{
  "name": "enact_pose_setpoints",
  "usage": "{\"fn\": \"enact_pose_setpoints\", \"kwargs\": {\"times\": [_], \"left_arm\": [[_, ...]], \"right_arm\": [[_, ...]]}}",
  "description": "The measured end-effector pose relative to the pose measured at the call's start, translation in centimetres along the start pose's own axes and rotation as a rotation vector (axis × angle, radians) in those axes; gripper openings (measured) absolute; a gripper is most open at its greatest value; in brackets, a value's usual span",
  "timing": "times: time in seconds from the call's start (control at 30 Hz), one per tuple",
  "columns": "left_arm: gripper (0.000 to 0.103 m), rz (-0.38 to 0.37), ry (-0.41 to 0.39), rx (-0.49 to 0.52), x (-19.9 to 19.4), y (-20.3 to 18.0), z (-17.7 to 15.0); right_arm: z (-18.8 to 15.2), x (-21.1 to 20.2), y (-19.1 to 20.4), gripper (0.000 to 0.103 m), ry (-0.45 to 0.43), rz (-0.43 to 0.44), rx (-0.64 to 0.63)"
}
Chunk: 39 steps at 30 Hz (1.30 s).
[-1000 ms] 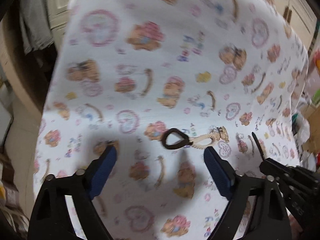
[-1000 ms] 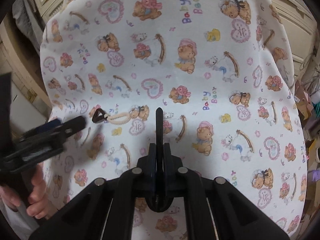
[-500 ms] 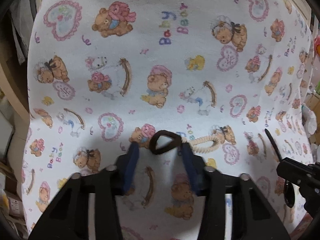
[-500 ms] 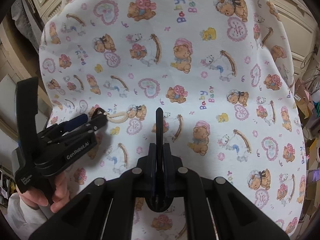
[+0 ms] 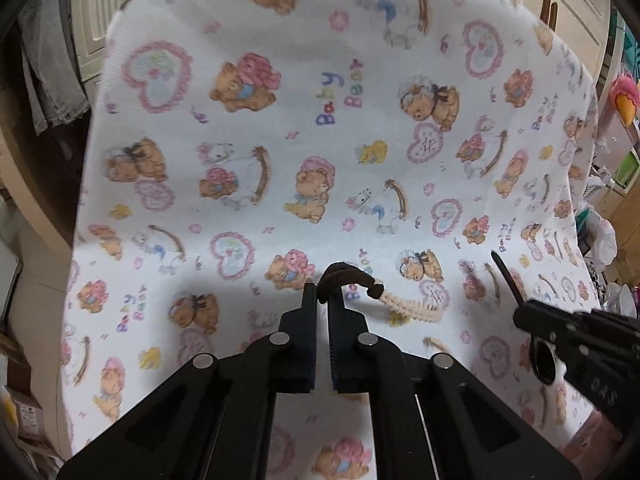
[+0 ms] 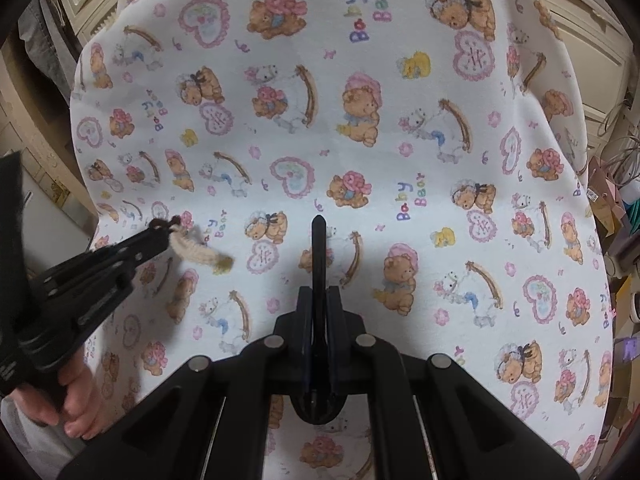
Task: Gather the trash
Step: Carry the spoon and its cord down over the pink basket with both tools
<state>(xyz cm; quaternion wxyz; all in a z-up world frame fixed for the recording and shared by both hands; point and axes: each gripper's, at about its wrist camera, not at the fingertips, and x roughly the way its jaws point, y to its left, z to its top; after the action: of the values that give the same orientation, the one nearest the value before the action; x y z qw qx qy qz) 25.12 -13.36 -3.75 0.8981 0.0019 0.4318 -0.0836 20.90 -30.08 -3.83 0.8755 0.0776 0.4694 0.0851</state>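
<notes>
A small cord lies on the bear-print blanket [image 5: 280,128], with a dark brown loop [image 5: 352,274] joined to a cream braided tail [image 5: 408,308]. My left gripper [image 5: 323,292] has its jaws closing tight, and the pads pinch the loop's near side. In the right wrist view the left gripper [image 6: 160,230] comes in from the left, and the cream tail [image 6: 196,250] trails from its tip onto the blanket [image 6: 400,60]. My right gripper [image 6: 318,292] is shut on a thin black spoon-like piece [image 6: 318,244], handle pointing forward. From the left wrist view the right gripper [image 5: 520,316] sits at the right.
The blanket drapes over a raised surface and drops off at its left and right edges. Cream cabinets [image 6: 588,40] stand behind it. A grey cloth [image 5: 52,80] hangs at the left. Bags and boxes [image 6: 612,208] crowd the right. A hand [image 6: 76,400] grips the left gripper's handle.
The left gripper's jaws went from wide open around the dark loop to pressed shut on it, and the camera came closer to the blanket. The right gripper kept still.
</notes>
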Motion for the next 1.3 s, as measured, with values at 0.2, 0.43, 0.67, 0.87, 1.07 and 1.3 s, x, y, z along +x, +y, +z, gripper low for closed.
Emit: {"fn": "enact_pose_setpoints", "kwargs": {"times": [0.2,0.43,0.67,0.87,1.07,1.3], "left_arm": [[0.004,0.025,-0.015,-0.002,-2.1,0.9,-1.1],[0.004,0.007,0.015,0.001,-3.8,3.0,-2.8],[0.004,-0.024,0.065,-0.004,-7.6,3.7,-4.3],[0.005,-0.042,0.029,0.003,-11.5,3.7,-5.9],[0.005,-0.068,0.028,-0.024,-14.6,3.8,-8.7],[0.005,-0.086,0.043,-0.069,-16.8,4.2,-12.2]], "right_arm": [[0.7,-0.7,0.3,0.006,-0.02,0.022,0.003],[0.2,-1.6,0.8,0.006,-0.019,0.043,0.02],[-1.7,-3.7,2.5,0.006,-0.039,0.074,0.035],[-4.7,-6.3,3.3,0.006,-0.058,0.094,0.073],[-7.5,-9.1,5.0,0.006,-0.105,0.095,0.131],[-11.5,-12.0,6.8,0.006,-0.12,0.116,0.102]]}}
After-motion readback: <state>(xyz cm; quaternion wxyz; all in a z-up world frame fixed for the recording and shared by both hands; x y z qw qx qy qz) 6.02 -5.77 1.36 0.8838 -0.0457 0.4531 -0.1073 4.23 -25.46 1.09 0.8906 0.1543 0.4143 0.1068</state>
